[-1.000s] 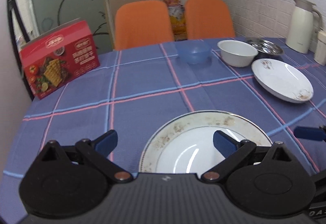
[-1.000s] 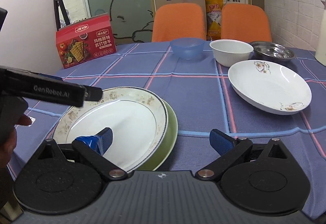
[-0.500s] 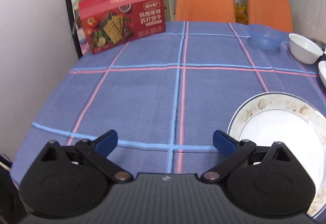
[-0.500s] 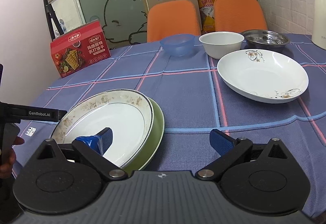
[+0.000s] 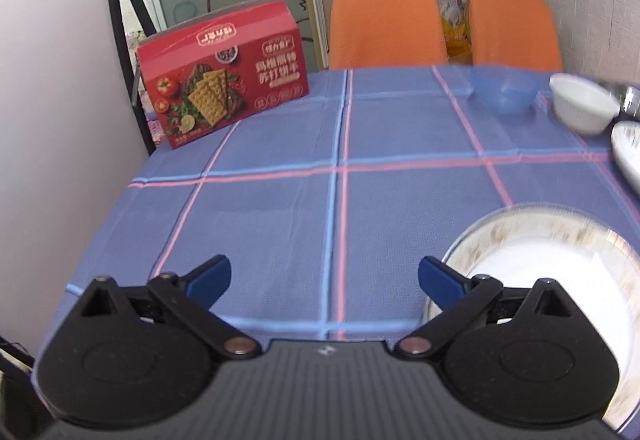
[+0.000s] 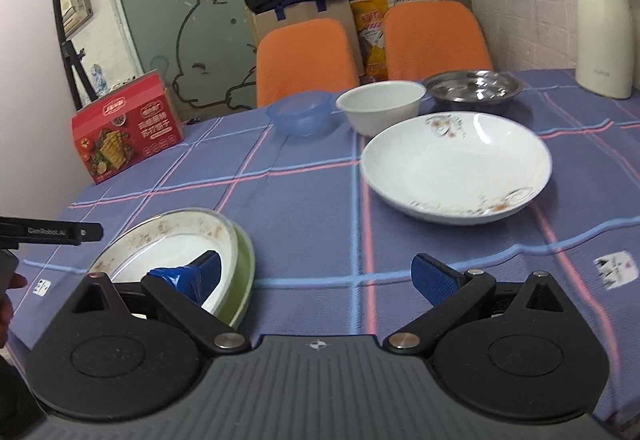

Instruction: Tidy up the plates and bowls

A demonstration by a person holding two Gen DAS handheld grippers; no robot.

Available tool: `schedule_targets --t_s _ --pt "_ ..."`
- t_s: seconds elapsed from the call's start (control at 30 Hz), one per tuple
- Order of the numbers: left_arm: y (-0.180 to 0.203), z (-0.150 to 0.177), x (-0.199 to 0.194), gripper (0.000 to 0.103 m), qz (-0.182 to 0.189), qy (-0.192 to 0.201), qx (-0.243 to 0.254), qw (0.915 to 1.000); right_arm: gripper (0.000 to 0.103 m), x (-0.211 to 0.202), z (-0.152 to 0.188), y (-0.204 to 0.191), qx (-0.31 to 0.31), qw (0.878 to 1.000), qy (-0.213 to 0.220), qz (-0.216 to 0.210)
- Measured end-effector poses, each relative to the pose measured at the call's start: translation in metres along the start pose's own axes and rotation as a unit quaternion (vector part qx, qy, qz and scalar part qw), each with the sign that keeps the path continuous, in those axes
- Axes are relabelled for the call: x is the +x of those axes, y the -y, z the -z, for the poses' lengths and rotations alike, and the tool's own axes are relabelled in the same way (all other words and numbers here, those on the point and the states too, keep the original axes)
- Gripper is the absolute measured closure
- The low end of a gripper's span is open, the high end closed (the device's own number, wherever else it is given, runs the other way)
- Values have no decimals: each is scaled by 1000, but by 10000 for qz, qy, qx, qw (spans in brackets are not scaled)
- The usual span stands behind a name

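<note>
While the left gripper (image 5: 324,280) has swung away from the gold-rimmed plate (image 5: 560,260) since a second ago, so the plate now lies at its right, both claws gape wide and hold nothing. That plate, white with mottled brown rim, sits stacked on a green plate (image 6: 244,268) at the table's near left. The right gripper (image 6: 316,276) hovers beside it; a white floral plate (image 6: 456,164) lies farther right.
</note>
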State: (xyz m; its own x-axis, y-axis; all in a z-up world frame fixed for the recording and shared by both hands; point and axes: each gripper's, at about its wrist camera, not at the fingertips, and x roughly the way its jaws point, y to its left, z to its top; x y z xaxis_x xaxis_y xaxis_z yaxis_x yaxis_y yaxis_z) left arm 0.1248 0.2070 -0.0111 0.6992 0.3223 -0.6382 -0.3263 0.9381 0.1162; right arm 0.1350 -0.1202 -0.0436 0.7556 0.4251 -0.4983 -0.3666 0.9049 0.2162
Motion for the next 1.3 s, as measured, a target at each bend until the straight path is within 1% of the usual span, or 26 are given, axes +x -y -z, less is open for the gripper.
schedule_targets --t_s 0.07,0.13,0.23,0.27,0.37,0.47,0.5,0.6,0.7,0.8,1.07,1.23,1.27,1.3 --pt "8 -16 -4 4 374 118 -47 9992 14 -4 -11 19 25 9995 150 270" --pt "25 -31 -5 4 796 187 -2 9967 14 -6 -21 38 50 9980 267 568" --pt "64 -51 2 4 1552 174 184 9876 14 0 -32 67 77 9945 260 1012" --pt "81 -58 8 4 1830 110 235 9828 14 3 -35 77 106 9935 222 1108" --pt "130 -73 32 4 2473 -226 379 9679 14 21 -40 99 153 9916 12 1281" --pt "180 -86 65 4 2900 -590 516 9538 14 42 -42 111 99 9909 -207 1330" --pt "194 -90 77 4 2979 -754 546 9500 14 48 -43 114 77 9908 -263 1329" --pt "227 -99 106 4 3123 -1128 540 9417 14 65 -46 119 -21 9914 -415 1240" --pt "246 -102 120 4 3129 -1237 531 9402 14 77 -46 120 -101 9923 -522 1122" --pt "257 -101 128 4 3030 -1281 571 9426 13 81 -45 118 -222 9922 -538 1106" --pt "264 -94 122 6 2772 -1062 870 9509 12 80 -44 119 -268 9934 -420 1029" --pt "269 -92 121 6 2656 -1025 990 9535 12 80 -43 117 -250 9932 -408 1063" --pt "272 -91 121 7 2609 -1011 1043 9544 12 80 -42 115 -247 9931 -403 1075" --pt "274 -90 119 11 2532 -985 1113 9559 12 80 -42 112 -255 9932 -402 1058"
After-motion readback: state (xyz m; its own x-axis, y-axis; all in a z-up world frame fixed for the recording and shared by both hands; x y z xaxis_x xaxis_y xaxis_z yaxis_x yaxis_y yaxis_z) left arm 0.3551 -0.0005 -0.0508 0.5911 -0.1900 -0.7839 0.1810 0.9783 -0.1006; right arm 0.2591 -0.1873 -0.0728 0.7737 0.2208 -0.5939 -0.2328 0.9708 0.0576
